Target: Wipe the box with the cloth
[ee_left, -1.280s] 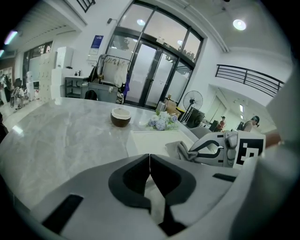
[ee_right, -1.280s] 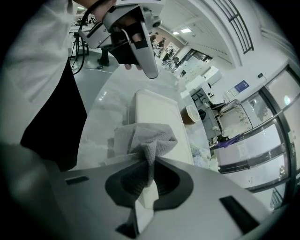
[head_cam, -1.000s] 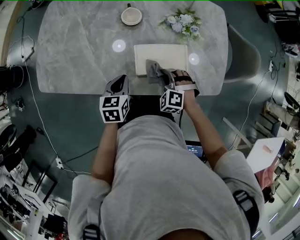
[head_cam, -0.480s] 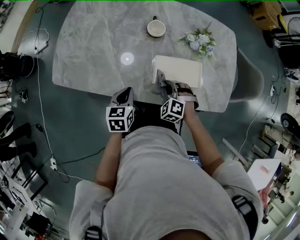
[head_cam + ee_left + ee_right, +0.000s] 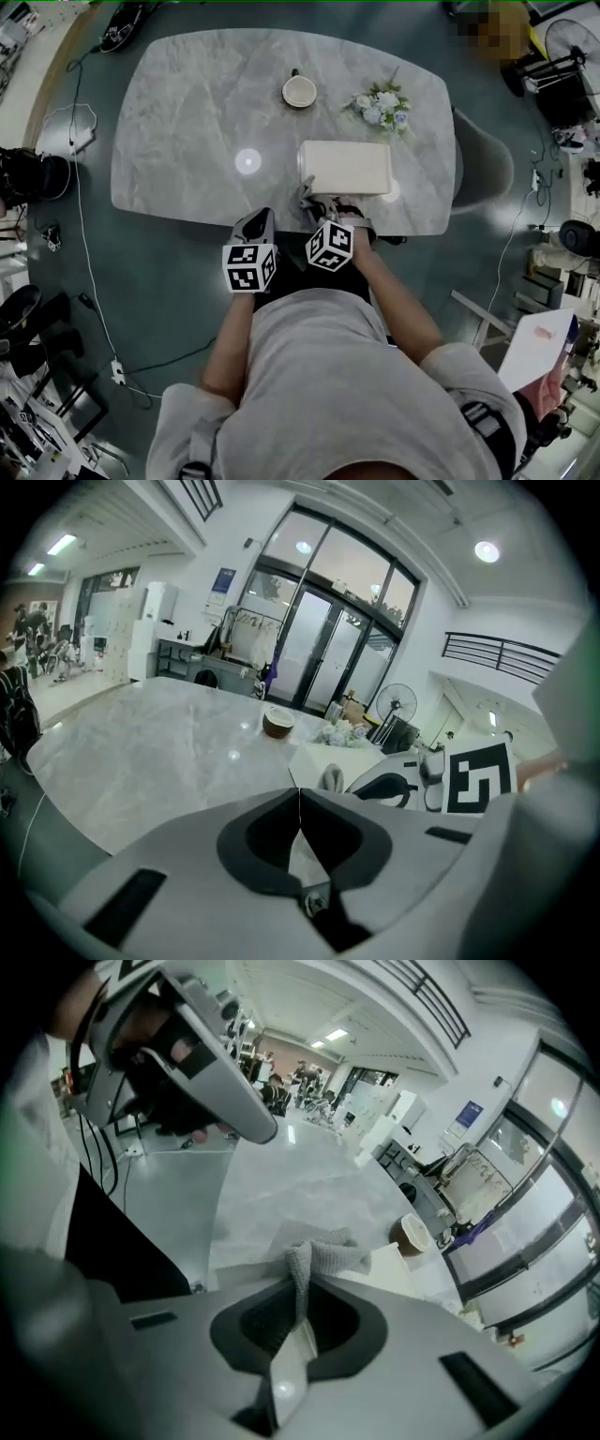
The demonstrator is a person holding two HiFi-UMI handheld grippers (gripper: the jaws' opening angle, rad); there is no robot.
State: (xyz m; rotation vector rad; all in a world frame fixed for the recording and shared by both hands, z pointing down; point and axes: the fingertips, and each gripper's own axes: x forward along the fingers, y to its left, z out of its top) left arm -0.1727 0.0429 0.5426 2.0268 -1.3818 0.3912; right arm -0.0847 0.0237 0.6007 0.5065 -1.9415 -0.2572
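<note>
A white rectangular box [image 5: 345, 167] lies on the marble table [image 5: 197, 103] near its front edge, right of centre. My right gripper [image 5: 309, 199] is shut on a grey cloth [image 5: 323, 1255], held at the box's near left corner; in the head view the cloth [image 5: 306, 192] pokes out just past the jaws. The box [image 5: 398, 1274] lies right behind the cloth in the right gripper view. My left gripper [image 5: 260, 221] hovers at the table's front edge, left of the box, shut with nothing in it. Its own view shows the box [image 5: 323, 759] ahead to the right.
A cup [image 5: 299, 91] stands at the back of the table and a small bunch of flowers [image 5: 381, 105] lies right of it, behind the box. A chair [image 5: 483, 155] stands at the table's right end. Cables run over the floor on the left.
The right gripper with the cloth has drawn back from on top of the box to its near left corner. The left gripper stays shut near the table's edge.
</note>
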